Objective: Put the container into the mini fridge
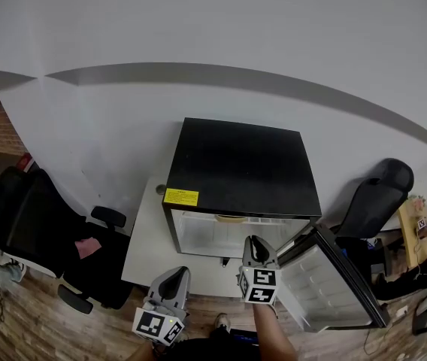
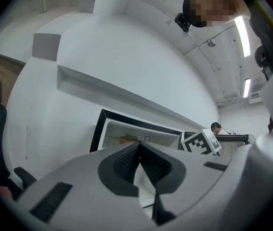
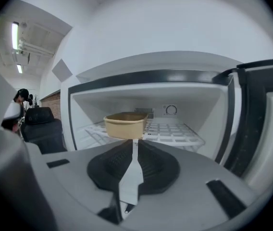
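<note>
One upright container, long side frontward

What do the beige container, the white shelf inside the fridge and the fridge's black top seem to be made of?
The container looks like moulded fibre or matte plastic: dull beige walls, no shine, a rolled rim. The shelf is probably white-coated wire: a grid of thin bars. The mini fridge top is black with a faint sheen, painted metal or plastic; the look leaves this open.

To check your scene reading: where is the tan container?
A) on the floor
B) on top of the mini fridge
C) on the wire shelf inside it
C: the tan container rests on the white wire shelf inside the open mini fridge.
</note>
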`<action>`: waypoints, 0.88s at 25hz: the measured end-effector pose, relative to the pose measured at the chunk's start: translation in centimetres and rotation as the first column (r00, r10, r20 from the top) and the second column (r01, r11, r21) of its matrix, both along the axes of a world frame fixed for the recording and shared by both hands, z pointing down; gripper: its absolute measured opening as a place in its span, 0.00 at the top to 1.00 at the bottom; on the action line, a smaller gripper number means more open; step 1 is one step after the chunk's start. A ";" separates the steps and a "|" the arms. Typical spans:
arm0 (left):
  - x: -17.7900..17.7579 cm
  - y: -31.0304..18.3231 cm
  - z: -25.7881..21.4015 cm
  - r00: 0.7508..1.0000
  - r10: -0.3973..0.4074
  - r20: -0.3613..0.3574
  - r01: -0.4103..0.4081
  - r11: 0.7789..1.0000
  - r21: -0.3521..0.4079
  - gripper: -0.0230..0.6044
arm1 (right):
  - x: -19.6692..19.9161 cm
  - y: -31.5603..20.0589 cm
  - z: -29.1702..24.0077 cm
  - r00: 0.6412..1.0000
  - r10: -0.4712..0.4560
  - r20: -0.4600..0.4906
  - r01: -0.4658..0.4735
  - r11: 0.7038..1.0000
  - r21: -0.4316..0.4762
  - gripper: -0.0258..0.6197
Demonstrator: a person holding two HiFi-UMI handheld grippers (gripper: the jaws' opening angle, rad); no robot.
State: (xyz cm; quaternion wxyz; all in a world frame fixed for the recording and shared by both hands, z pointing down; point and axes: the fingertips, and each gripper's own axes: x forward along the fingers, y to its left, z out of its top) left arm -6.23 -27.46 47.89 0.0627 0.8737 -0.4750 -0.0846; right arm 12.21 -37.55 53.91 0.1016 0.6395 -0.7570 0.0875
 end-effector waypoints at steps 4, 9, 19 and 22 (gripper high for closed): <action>0.9 0.6 -0.1 1.000 0.025 0.005 -0.025 1.000 0.008 0.95 | -0.1 4.5 -0.7 0.997 -0.036 0.064 0.036 0.999 0.003 0.92; 1.8 1.5 1.0 0.999 0.044 0.003 -0.044 0.999 -0.016 0.95 | -1.2 10.7 -2.0 0.993 -0.075 0.095 0.073 0.997 0.031 0.92; 3.3 2.5 1.1 0.998 0.067 0.009 -0.067 0.998 -0.013 0.95 | -1.7 14.0 -1.0 0.990 -0.104 0.100 0.102 0.995 0.025 0.94; 3.5 2.7 1.0 0.998 0.067 0.007 -0.067 0.998 -0.014 0.95 | -1.3 14.2 -1.4 0.990 -0.104 0.098 0.100 0.994 0.036 0.94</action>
